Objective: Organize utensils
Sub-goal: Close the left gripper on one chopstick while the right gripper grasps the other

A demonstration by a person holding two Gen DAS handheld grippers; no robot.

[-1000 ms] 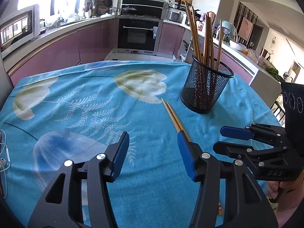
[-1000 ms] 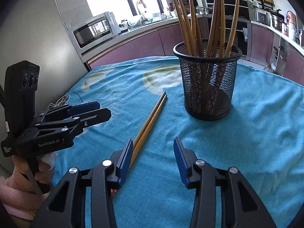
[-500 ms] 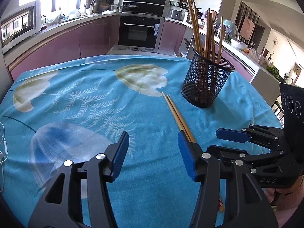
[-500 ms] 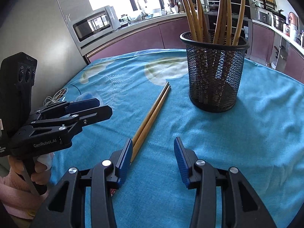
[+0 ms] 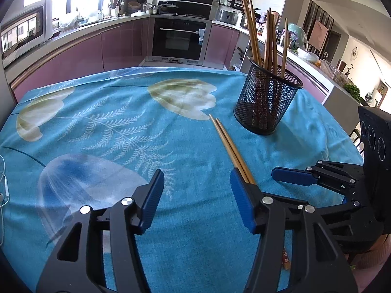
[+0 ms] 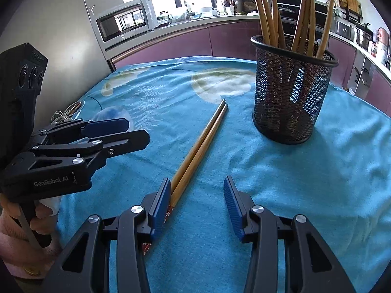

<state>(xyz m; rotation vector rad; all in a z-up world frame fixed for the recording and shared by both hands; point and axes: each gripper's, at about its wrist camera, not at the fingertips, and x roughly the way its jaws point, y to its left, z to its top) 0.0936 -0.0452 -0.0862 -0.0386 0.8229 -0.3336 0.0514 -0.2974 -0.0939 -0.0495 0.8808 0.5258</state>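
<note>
A pair of wooden chopsticks [image 5: 228, 144] lies side by side on the blue tablecloth, also in the right wrist view [image 6: 200, 144]. A black mesh holder [image 5: 266, 102] with several chopsticks stands just beyond them, seen too in the right wrist view [image 6: 290, 97]. My left gripper [image 5: 196, 190] is open and empty, its right finger over the near end of the pair. My right gripper [image 6: 196, 200] is open and empty, its left finger beside the pair's near end. Each gripper shows in the other's view: the right [image 5: 303, 178], the left [image 6: 114, 131].
The table is covered by a blue cloth with leaf prints [image 5: 110, 131]. A white cable [image 6: 63, 114] lies at the table's left edge. Kitchen counters, an oven [image 5: 180, 39] and a microwave [image 6: 124, 24] stand behind the table.
Both grippers have moved a little forward and lower toward the chopsticks on the cloth. Both stay open. The chopsticks and holder have not moved.
</note>
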